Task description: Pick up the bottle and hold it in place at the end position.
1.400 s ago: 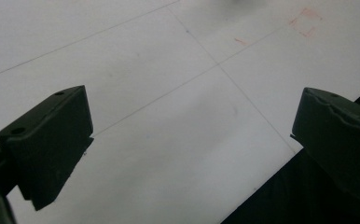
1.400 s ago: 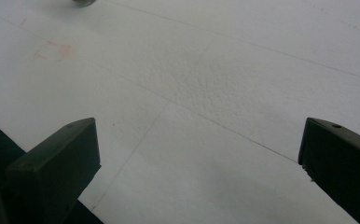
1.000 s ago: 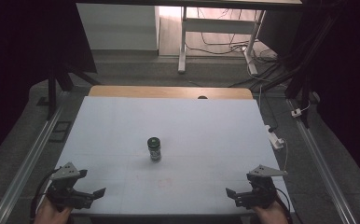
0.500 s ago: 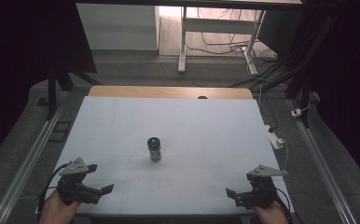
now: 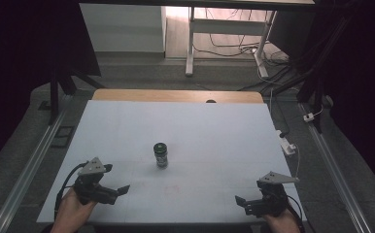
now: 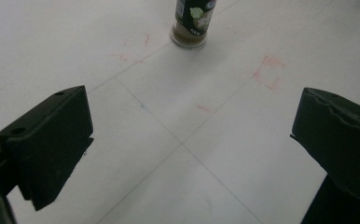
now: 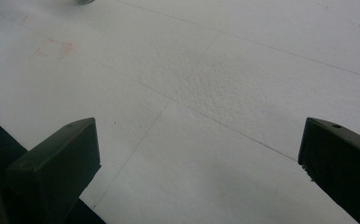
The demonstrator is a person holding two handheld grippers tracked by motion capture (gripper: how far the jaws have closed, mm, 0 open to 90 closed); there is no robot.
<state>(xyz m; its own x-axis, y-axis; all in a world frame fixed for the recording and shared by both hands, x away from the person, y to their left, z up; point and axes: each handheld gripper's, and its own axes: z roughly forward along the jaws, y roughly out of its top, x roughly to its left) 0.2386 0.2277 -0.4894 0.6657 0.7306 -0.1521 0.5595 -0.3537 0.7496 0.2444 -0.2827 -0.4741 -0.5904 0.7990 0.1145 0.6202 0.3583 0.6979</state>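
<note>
Left claw [image 5: 109,190] open and empty, right claw [image 5: 251,203] likewise; likely reach: centre jaws on upright spice jar [image 5: 161,154] mid-table [image 5: 214,126], close below cap.

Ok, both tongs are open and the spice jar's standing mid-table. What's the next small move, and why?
Probably ease the left tongs forward toward the spice jar. They are open, aimed at it in the left gripper view, with bare table between them. The right tongs sit farther off at the near edge.

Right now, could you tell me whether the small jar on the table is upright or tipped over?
Upright. The spice jar stands on its base on the white table, dark cap on top in the high view.
</note>
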